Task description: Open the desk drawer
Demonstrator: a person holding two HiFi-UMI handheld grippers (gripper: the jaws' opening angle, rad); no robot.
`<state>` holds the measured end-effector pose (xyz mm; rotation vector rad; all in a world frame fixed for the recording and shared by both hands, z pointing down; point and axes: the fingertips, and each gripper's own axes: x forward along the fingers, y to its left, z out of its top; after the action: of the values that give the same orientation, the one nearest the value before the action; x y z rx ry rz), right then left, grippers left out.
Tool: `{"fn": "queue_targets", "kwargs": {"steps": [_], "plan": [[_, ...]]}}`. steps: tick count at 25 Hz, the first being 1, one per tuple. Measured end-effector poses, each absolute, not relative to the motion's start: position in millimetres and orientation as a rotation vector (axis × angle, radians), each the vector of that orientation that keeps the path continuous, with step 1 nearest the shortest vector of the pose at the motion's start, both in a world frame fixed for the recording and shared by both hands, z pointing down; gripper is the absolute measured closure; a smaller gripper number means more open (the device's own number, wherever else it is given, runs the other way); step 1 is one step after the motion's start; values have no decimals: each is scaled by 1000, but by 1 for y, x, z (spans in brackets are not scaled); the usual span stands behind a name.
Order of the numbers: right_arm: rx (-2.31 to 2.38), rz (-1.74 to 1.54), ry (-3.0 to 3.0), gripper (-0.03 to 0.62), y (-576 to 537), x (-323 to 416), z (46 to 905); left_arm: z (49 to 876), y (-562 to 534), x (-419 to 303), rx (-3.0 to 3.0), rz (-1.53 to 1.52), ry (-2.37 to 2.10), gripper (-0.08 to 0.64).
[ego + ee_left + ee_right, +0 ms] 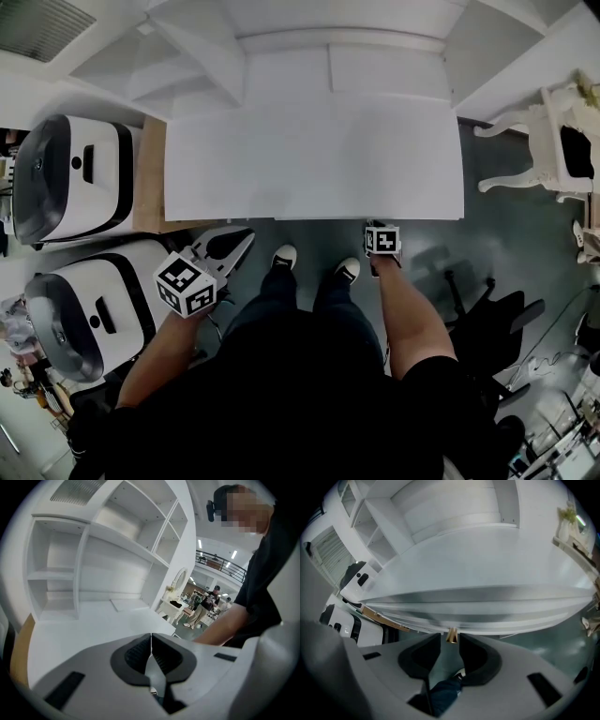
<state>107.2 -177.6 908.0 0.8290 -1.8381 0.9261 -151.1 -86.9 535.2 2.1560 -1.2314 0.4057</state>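
Holding your right tongs point(450, 641) spread wide at the front edge of the white counter point(314, 159), you have the small brass drawer knob point(451, 635) at 12 o'clock of their gap. It sits just between the tips, under the counter's lip, with neither pad pressing on it. Your left tongs point(151, 639) hang at 9 o'clock of your shoes point(284, 255), pressed fully together on nothing and angled toward 1 o'clock.
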Motion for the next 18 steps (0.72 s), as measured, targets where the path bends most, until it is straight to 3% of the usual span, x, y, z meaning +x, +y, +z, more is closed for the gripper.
{"fn": "queue_targets", "kwargs": {"steps": [5,18], "plan": [[857,932,-1828,502,-182,105,916,543,-83,-149,2139,416,-1213,548],[868,946,-1784,520,-184,104,922,552,-83,-149,2124,409,-1198,548]]}}
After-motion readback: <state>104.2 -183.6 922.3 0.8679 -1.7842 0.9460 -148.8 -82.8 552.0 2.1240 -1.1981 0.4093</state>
